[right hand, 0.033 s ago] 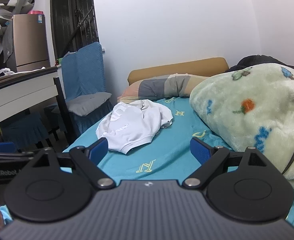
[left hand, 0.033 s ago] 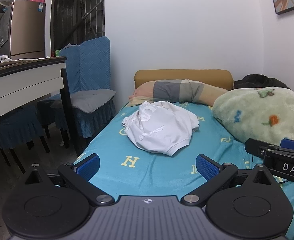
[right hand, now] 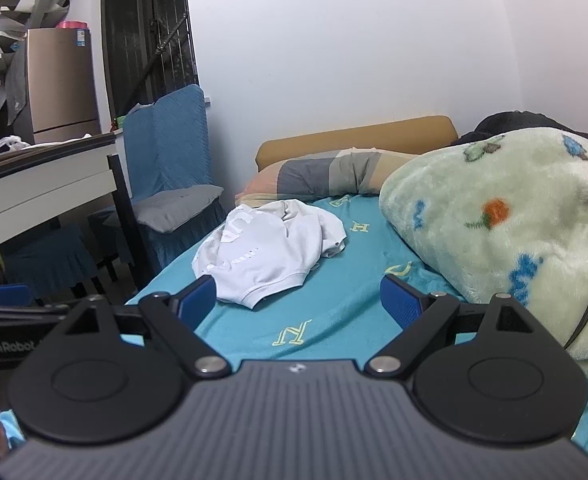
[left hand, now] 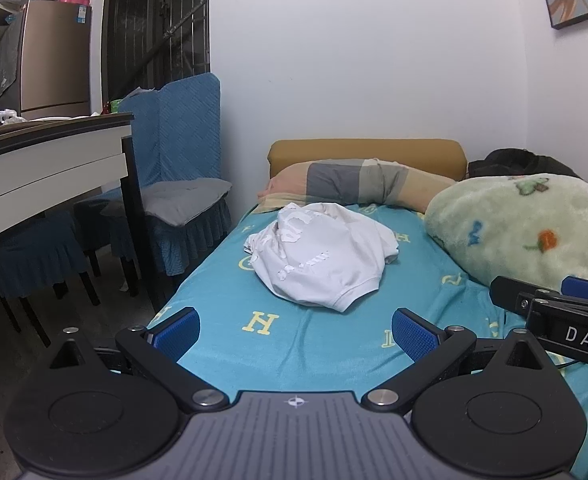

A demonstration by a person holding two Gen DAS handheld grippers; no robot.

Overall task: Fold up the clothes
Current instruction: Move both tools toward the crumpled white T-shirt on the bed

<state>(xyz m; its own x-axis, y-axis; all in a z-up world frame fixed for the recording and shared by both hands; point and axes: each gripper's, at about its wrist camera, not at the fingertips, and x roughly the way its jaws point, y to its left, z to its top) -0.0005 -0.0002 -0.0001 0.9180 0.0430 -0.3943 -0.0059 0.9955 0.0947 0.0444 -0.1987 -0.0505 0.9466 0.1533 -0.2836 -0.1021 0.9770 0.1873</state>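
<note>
A crumpled white garment with white lettering lies in a heap on the turquoise bedsheet, ahead of both grippers. It also shows in the right wrist view. My left gripper is open and empty, held above the near part of the bed, short of the garment. My right gripper is open and empty, its left finger close to the garment's hem. The right gripper's body shows at the right edge of the left wrist view.
A bundled pale green fleece blanket fills the bed's right side. A striped pillow and tan headboard lie beyond the garment. Blue-covered chairs and a white table stand left of the bed.
</note>
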